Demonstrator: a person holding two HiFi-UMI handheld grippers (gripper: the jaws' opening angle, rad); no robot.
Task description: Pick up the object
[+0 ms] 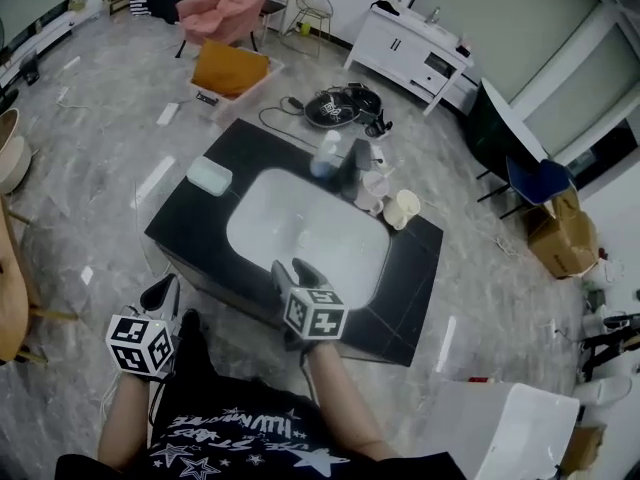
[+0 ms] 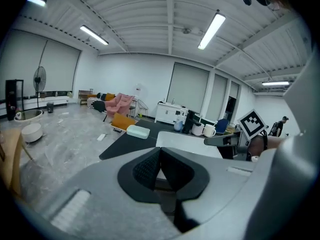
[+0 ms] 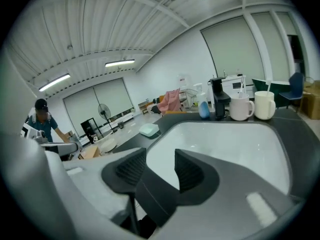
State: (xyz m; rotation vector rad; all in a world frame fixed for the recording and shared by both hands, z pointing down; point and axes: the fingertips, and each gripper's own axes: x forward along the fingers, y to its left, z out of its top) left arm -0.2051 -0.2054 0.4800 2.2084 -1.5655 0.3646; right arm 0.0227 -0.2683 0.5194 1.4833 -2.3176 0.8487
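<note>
A black table (image 1: 415, 258) fills the middle of the head view, most of its top taken by a bare white tray (image 1: 300, 233). The right gripper (image 1: 295, 273) hangs over the table's near edge, just below centre frame. Its jaws stand a modest gap apart with nothing between them, and its own view shows only the white tray through the gap (image 3: 160, 161). The left gripper (image 1: 165, 288) is off the table at lower left. Its own view shows the pads pressed together and holding nothing (image 2: 160, 156).

The task does not say which object is meant, and nothing here settles it. The candidates stand along the tray's far rim, upper centre of the head view. They are a black appliance (image 1: 358, 155), two mugs (image 1: 403, 208) to its right and a blue bottle (image 1: 325, 158) to its left. A pale green box (image 1: 209, 175) lies apart on the table's upper-left corner.

By the look of it, the pick-up is at its opening stage, with the reach not yet made and nothing grasped. The next move would likely carry the right gripper across the tray toward the far rim. It would need to open wider for a mug or the bottle and come in level, so as not to knock the neighbours standing close beside.
</note>
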